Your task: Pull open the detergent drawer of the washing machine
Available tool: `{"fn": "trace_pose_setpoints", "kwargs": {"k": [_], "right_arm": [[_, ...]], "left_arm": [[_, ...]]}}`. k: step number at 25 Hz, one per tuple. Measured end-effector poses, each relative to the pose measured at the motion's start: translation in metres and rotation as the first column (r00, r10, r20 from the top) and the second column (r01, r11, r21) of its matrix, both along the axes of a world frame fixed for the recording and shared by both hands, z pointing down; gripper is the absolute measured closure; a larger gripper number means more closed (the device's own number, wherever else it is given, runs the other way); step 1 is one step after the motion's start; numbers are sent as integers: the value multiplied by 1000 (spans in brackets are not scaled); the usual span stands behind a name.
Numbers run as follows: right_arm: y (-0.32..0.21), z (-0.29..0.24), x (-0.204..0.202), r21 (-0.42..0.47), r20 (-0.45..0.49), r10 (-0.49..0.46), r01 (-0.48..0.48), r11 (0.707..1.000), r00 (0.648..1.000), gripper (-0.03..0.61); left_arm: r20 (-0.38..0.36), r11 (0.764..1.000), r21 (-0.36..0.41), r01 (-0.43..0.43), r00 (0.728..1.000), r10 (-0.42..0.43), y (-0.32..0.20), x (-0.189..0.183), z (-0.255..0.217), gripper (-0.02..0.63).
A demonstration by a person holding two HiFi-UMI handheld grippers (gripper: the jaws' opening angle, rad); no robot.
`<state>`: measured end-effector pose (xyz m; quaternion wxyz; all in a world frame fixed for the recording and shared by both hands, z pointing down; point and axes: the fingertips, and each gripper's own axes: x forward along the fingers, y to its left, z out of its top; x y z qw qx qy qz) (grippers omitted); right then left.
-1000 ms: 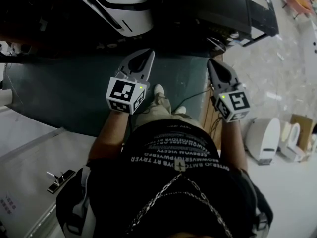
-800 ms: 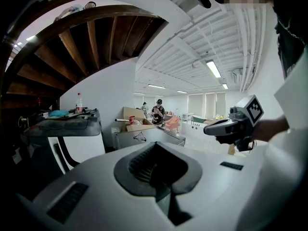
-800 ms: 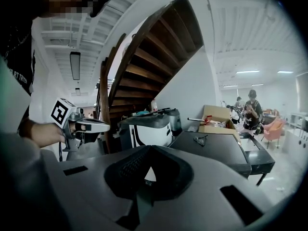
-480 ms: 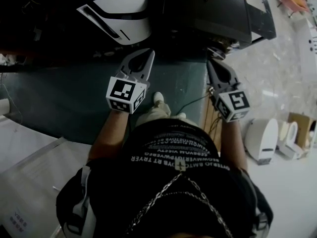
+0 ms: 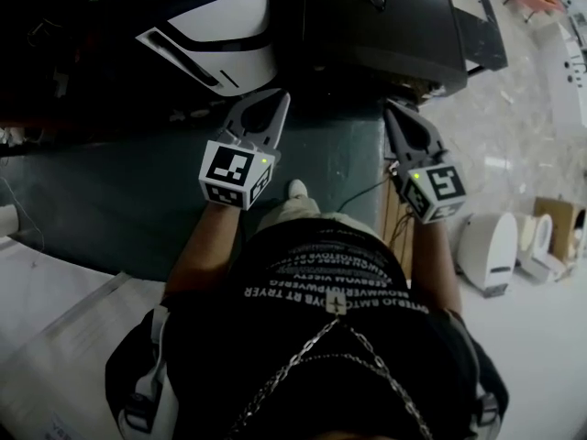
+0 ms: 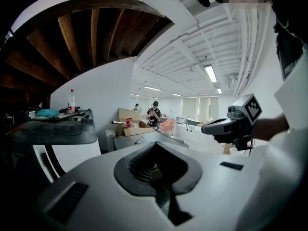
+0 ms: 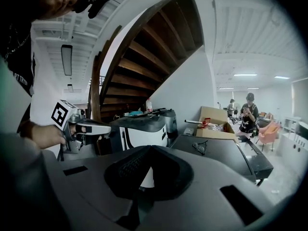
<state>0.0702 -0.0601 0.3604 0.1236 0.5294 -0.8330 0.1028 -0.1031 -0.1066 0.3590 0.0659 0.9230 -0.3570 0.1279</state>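
A white machine with a dark top (image 5: pixel 215 39) stands ahead on the left, also in the right gripper view (image 7: pixel 144 129). I cannot make out a detergent drawer on it. Beside it is a dark flat-topped machine (image 5: pixel 385 21). My left gripper (image 5: pixel 271 102) is held out short of the white machine, shut and empty; its fingertips (image 6: pixel 153 147) meet. My right gripper (image 5: pixel 395 115) points at the near corner of the dark machine, jaws together, nothing in them. Each gripper shows in the other's view: the right gripper (image 6: pixel 226 126), the left gripper (image 7: pixel 91 127).
A dark green floor mat (image 5: pixel 138 181) lies under the grippers. Glasses (image 7: pixel 199 147) rest on the dark machine, and a cardboard box (image 7: pixel 216 121) stands behind it. A wooden staircase (image 7: pixel 144 57) rises overhead. White appliances (image 5: pixel 486 250) stand at the right; people stand far back.
The person has stepped forward: both machines have come lower and nearer in the head view. Both grippers travelled along, still side by side with jaws together.
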Motion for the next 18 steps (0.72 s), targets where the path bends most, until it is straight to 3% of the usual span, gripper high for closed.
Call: {"fn": "trace_pose_setpoints", "kwargs": {"k": [11,18], "right_arm": [[-9,3,-2,-18,-5,52,-52,998,999,577],[-21,16,17,-44,-5,63,-63,997,998,577]], "left_arm": [[3,997,-23,-78,997,78,-19,5,15,609],[18,996,-47,-74,997,75,-29,17,26,609]]}}
